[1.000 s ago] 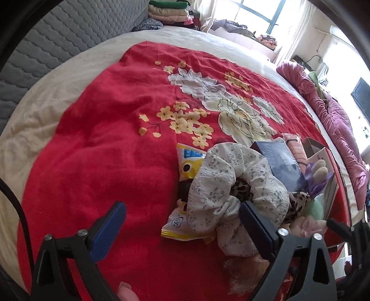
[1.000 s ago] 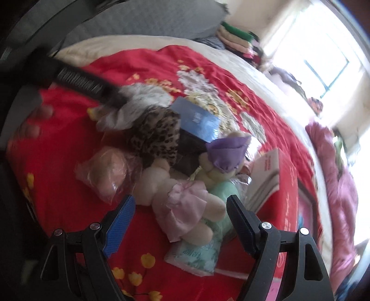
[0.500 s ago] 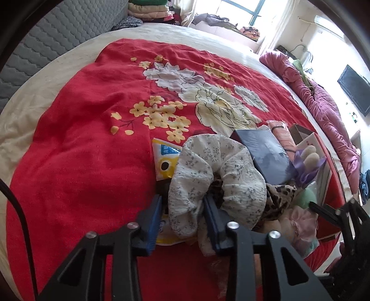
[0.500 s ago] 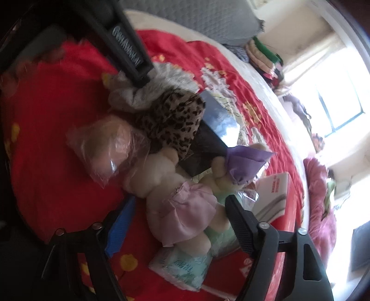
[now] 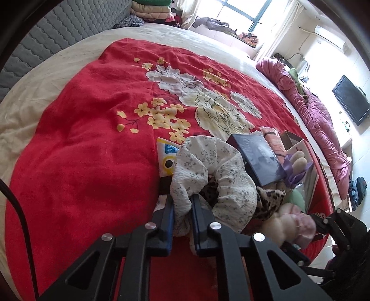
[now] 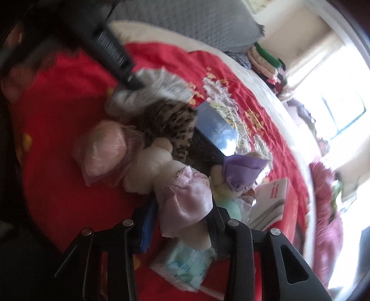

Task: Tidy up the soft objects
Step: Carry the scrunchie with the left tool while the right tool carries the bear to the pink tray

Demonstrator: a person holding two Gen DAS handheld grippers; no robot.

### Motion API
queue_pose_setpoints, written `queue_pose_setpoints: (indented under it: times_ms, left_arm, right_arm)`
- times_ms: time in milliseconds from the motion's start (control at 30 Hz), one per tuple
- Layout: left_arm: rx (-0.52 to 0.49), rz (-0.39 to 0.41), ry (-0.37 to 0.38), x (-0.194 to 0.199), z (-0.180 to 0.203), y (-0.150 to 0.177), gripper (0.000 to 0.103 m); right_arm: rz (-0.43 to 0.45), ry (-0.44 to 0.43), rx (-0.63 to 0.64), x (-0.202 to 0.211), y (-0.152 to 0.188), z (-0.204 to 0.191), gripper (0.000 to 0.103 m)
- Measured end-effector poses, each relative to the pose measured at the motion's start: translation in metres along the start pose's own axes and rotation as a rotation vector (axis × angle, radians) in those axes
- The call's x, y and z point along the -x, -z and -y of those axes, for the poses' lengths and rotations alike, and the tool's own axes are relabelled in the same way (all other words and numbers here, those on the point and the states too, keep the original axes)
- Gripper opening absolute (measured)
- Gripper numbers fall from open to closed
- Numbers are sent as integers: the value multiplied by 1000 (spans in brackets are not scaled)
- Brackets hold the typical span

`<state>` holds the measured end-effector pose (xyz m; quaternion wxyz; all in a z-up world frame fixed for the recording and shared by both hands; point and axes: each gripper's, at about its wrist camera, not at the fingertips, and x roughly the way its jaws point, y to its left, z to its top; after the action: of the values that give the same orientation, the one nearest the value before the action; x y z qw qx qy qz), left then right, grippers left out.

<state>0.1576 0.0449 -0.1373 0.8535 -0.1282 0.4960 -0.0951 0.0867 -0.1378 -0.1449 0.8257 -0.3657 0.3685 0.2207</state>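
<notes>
A pile of soft things lies on a red flowered blanket. My left gripper is shut on the near edge of a white floral scrunchie. A leopard-print scrunchie lies under it. My right gripper is shut on a cream plush doll in a pink dress, which also shows in the left wrist view. A second plush with a purple bow lies beside it. A pink soft thing in a clear bag sits to the left.
A dark blue box, a yellow snack packet, a tissue pack and an open red-and-white box crowd the pile. Folded clothes sit at the bed's far end. A pink quilt lies at the right.
Both grippers went from wide open to shut: the left closed on the floral scrunchie, the right moved in and closed on the pink-dressed plush doll.
</notes>
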Motion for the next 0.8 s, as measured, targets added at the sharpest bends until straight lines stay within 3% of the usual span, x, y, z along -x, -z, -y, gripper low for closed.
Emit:
queue_pose_setpoints:
  times_ms: [200,433,800]
  left_arm:
    - [-13,33,3,20,6,2,9]
    - [-35,70,5,46,19,-1,9]
    - [-158,176,15,118,101,-3,8]
  right_arm:
    - [13,3,-179,22,4,22,39]
    - [103,-33,-341,60,-2,49,39]
    - [211,40,-462,142,5,87,39]
